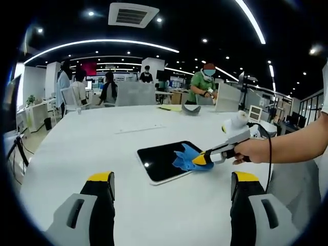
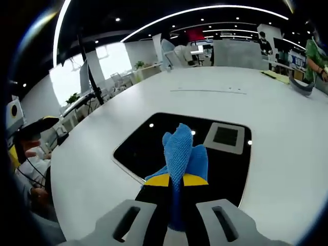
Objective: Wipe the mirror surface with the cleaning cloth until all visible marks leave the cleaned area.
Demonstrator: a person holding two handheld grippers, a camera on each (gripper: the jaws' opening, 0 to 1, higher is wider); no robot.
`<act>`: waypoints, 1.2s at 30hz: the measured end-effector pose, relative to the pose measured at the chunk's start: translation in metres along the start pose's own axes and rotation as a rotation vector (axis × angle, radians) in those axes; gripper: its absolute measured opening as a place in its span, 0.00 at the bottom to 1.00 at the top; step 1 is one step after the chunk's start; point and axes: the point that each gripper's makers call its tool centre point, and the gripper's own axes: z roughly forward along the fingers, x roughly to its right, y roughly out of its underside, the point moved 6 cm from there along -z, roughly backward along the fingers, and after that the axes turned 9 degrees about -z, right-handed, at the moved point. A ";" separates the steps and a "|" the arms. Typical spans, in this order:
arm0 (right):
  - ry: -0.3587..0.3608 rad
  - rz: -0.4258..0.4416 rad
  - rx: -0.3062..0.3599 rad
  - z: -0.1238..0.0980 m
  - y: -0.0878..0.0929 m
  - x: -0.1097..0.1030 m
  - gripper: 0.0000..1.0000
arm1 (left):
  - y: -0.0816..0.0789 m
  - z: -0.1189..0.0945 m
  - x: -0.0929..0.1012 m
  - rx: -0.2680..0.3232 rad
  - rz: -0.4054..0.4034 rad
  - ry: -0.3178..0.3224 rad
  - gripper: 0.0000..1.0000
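We are in the middle of wiping, as far as we can judge. Our right gripper has its jaws pinched on the cloth, which stands up just ahead of the jaw tips and rests on the mirror. In the left gripper view the right gripper reaches in from the right, held by a hand, with the cloth pressed on the mirror's near-right part. The mirror lies on the table ahead of our left jaws and between them; those jaws stand wide apart, holding nothing, low over the table and well short of the mirror.

We see no clear marks on the dark glass, so we would guess the wiping is partly or largely done, but we cannot be sure. The bright spots and the pale square on the mirror look like reflections of ceiling lights, not smears. The patch under the cloth and under our right jaws is hidden, and fine smudges would be too faint to make out here. How hard the cloth presses, we cannot tell.
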 end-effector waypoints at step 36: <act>0.073 0.075 0.030 -0.023 0.015 0.028 0.02 | -0.003 0.001 0.006 -0.010 0.027 0.012 0.95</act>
